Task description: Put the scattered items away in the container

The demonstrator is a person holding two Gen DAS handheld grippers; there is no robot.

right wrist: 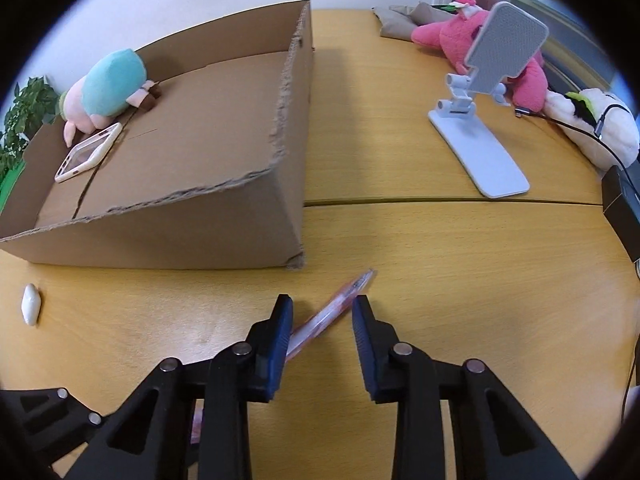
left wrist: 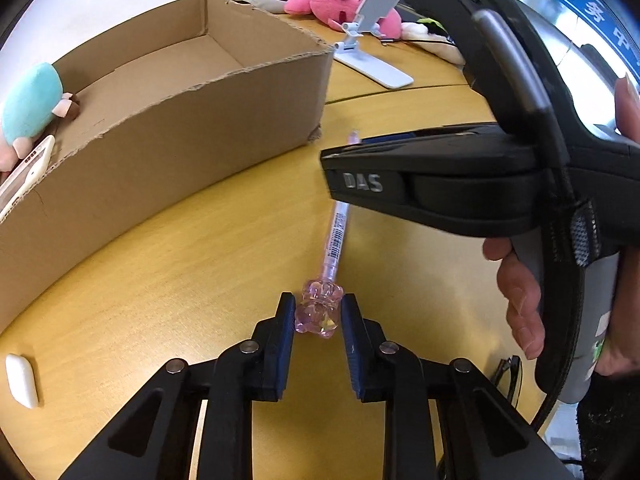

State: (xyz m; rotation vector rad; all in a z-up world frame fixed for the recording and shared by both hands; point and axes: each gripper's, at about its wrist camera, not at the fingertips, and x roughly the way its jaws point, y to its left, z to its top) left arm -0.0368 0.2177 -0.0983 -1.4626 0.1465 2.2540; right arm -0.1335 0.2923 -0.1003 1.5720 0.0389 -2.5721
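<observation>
A pink pen with a clear pink bear topper lies on the wooden table. My left gripper has its jaws around the topper, touching or nearly touching it. My right gripper is open, and the pen lies slanted between and under its fingers. In the left wrist view the right gripper's body hangs over the pen's middle. The cardboard box stands to the left and holds a teal and pink plush and a phone case.
A white eraser lies on the table left of the box front; it also shows in the left wrist view. A white phone stand, a pink plush, a white plush with cables and a black box sit at the right.
</observation>
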